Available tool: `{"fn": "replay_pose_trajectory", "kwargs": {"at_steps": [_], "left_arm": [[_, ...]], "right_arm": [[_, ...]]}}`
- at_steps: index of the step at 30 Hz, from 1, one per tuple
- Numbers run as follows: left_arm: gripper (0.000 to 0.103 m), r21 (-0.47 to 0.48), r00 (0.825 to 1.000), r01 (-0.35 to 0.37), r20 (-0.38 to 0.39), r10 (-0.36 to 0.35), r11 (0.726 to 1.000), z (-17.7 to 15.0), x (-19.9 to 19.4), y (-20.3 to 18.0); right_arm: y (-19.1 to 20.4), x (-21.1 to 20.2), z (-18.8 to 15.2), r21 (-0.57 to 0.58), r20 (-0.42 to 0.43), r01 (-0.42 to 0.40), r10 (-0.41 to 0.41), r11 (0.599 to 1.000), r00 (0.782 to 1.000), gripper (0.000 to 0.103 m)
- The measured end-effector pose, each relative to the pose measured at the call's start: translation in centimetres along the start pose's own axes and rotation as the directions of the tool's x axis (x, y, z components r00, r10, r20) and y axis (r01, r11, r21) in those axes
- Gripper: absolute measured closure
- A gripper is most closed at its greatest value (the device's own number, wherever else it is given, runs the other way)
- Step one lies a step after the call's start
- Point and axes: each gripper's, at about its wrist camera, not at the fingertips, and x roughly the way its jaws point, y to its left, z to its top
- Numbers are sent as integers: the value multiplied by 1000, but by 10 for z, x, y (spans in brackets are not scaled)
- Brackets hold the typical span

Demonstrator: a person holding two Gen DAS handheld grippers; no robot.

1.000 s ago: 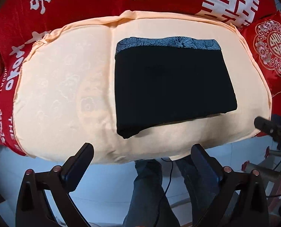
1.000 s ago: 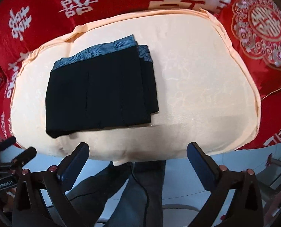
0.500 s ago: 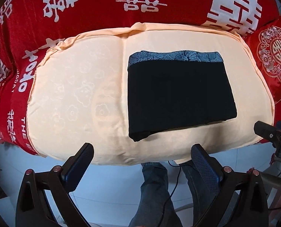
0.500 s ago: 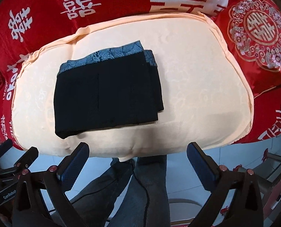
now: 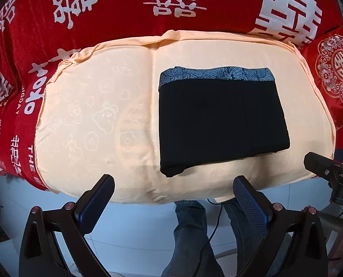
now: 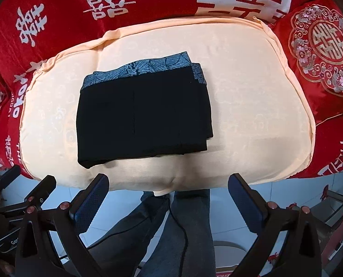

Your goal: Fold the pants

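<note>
Black pants (image 5: 222,124) lie folded into a flat rectangle on a peach cushion (image 5: 97,124), their blue-grey patterned waistband along the far edge. In the right wrist view the same pants (image 6: 143,117) sit left of centre on the cushion (image 6: 252,106). My left gripper (image 5: 173,184) hangs open in the air off the cushion's near edge, nothing between its fingers. My right gripper (image 6: 169,182) is likewise open and empty, held back from the near edge. Neither gripper touches the pants.
Red bedding with white characters (image 5: 171,2) surrounds the cushion, and an embroidered red pillow (image 6: 321,46) lies at the right. A person's legs in dark jeans (image 6: 171,230) and a thin cable stand on the pale tiled floor below. The right gripper's tip (image 5: 319,166) shows at the right.
Both grippers have drawn back and up from the cushion, so the pants look smaller and farther. The pants have not moved. Both stay open.
</note>
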Motion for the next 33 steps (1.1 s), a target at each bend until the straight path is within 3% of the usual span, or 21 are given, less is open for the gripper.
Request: {"fn": "replay_pose_trajectory", "kwargs": {"at_steps": [33], "left_arm": [[0,76,999,-26,-22,28,997,4,5,-18]], "right_arm": [[1,0,2,-23,15,51,-51,998,999,0]]}}
